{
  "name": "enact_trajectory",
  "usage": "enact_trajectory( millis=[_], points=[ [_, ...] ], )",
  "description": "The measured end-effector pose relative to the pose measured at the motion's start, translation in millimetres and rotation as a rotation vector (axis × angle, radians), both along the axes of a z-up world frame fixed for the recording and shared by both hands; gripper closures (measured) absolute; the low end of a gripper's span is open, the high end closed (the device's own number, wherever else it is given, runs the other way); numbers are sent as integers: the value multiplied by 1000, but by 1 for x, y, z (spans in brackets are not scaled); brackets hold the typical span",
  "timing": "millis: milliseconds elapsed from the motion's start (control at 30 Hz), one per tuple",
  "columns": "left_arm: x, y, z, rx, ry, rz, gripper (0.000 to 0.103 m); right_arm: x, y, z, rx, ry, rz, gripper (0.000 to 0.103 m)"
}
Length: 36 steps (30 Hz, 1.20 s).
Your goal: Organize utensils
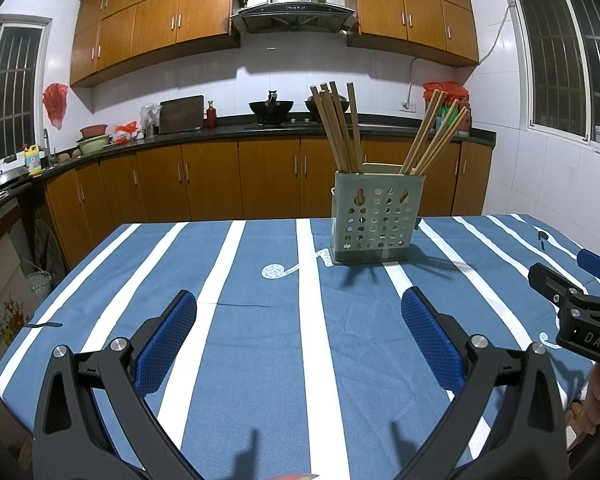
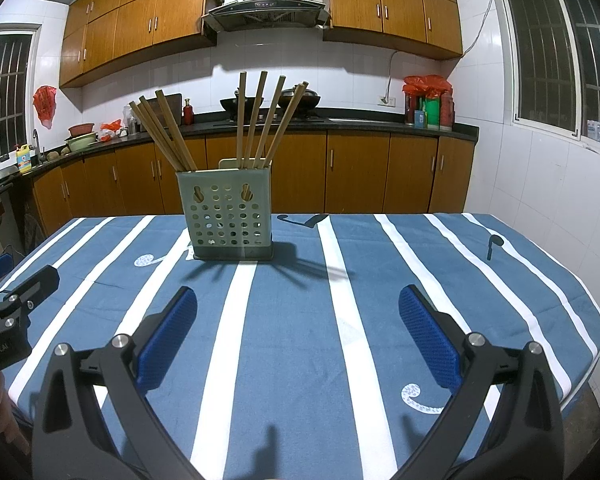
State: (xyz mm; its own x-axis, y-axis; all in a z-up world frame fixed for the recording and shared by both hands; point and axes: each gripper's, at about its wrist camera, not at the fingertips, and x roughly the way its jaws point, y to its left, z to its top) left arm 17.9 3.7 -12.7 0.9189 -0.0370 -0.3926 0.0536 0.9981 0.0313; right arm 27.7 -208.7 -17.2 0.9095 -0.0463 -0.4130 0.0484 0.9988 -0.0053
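Blue-padded left gripper (image 1: 299,322), right gripper (image 2: 298,320), wide open, empty

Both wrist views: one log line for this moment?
left claw open | right claw open | wooden chopsticks upright in perforated green plastic holder | blue striped tablecloth

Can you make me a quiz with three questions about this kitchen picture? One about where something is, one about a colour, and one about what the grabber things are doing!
1. Where are the chopsticks?
A. lying flat on the table
B. standing in the holder
C. in a gripper

2. What colour is the holder?
A. pale green
B. red
C. black

3. How is the right gripper?
A. shut on a chopstick
B. open and empty
C. shut on the holder

Answers: 1 B, the sticks poke up out of the holder. 2 A, its holed wall looks pale green. 3 B, its blue pads stand wide apart over the striped tablecloth; the left gripper does too.
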Motion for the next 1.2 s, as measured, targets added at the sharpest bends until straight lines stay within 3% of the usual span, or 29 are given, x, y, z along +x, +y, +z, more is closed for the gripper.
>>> enact_trajectory(
  millis=[1200],
  points=[
    [1,0,-4,-12,12,13,2,0,-1,2,2,3,1,4]
  ],
)
